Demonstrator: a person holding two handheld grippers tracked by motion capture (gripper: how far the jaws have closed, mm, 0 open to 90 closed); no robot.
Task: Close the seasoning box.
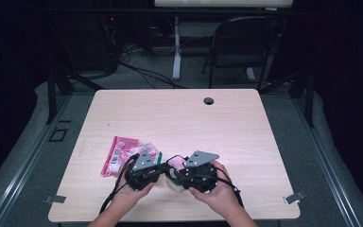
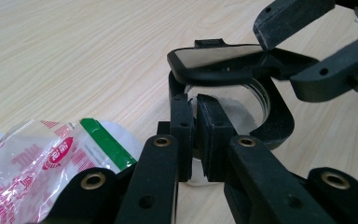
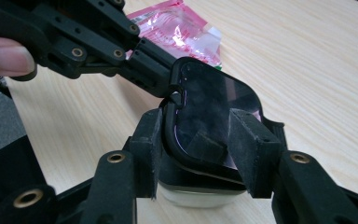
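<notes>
A small clear container (image 2: 242, 105) with a black collar and a glossy black hinged lid (image 3: 209, 107) stands near the table's front edge (image 1: 174, 183). The lid (image 2: 214, 56) is tilted up off the rim. My left gripper (image 2: 193, 135) is shut on the black tab at the collar's edge, and it reaches in from the upper left in the right gripper view (image 3: 168, 88). My right gripper (image 3: 200, 140) has one pad on each side of the lid, both touching it. In the high view both grippers, left (image 1: 163, 168) and right (image 1: 176, 172), meet over the container.
A crinkled pink and white plastic packet (image 1: 123, 153) lies just left of the grippers, with a green stripe (image 2: 105, 140) close to the left jaw. The cable hole (image 1: 209, 100) is at the table's far edge. A folding chair (image 1: 243, 42) stands beyond.
</notes>
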